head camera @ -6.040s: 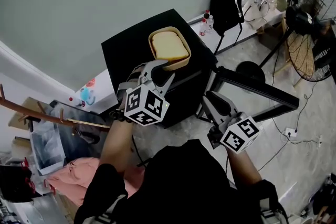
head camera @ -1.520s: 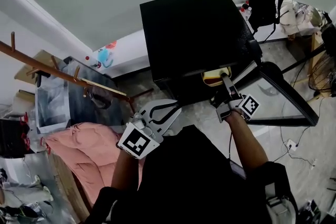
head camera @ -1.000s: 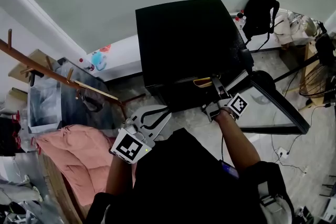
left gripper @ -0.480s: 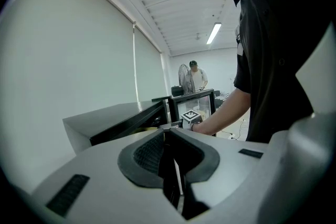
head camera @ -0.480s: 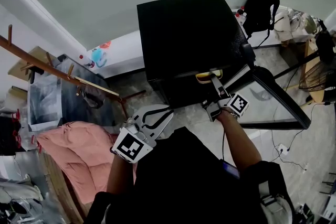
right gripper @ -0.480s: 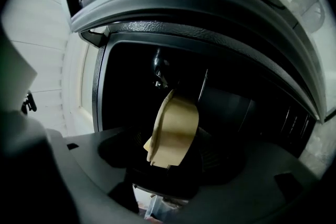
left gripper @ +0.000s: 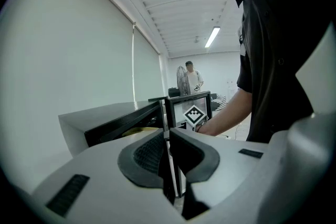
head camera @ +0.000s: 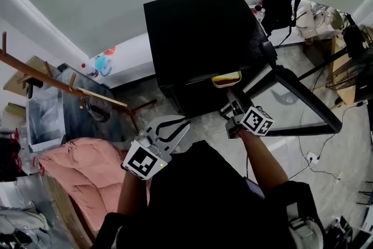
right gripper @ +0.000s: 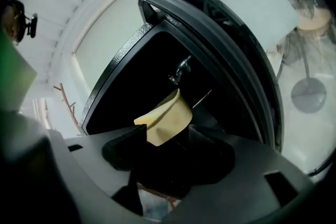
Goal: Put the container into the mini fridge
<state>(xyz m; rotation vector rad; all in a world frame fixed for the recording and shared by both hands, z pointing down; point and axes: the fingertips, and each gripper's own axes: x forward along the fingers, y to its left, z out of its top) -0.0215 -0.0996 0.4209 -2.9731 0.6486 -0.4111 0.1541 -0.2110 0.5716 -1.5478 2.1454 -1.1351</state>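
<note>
The yellow container (head camera: 227, 79) sits inside the black mini fridge (head camera: 198, 32), just behind its front opening, with the glass door (head camera: 291, 105) swung open to the right. My right gripper (head camera: 234, 101) is a little in front of the container. Its jaws have just been closing slightly after spreading wide, and they stand open. In the right gripper view the cream container (right gripper: 167, 113) lies just beyond the right gripper (right gripper: 168, 136), free of the pads. My left gripper (head camera: 178, 123) hovers lower left of the fridge, shut and empty. In its own view the left gripper (left gripper: 167, 136) faces the fridge (left gripper: 121, 118).
A pink cloth (head camera: 81, 172) and a wooden rack (head camera: 58, 84) lie to the left. A black backpack (head camera: 280, 0) leans on the wall behind the fridge. A fan (head camera: 355, 61) and floor cables (head camera: 315, 157) are at the right. A person (left gripper: 191, 76) stands far off.
The container went from the fridge's top into its opening with my right gripper. That gripper has since let go, rolled and backed off slightly. My left gripper has stayed put.
</note>
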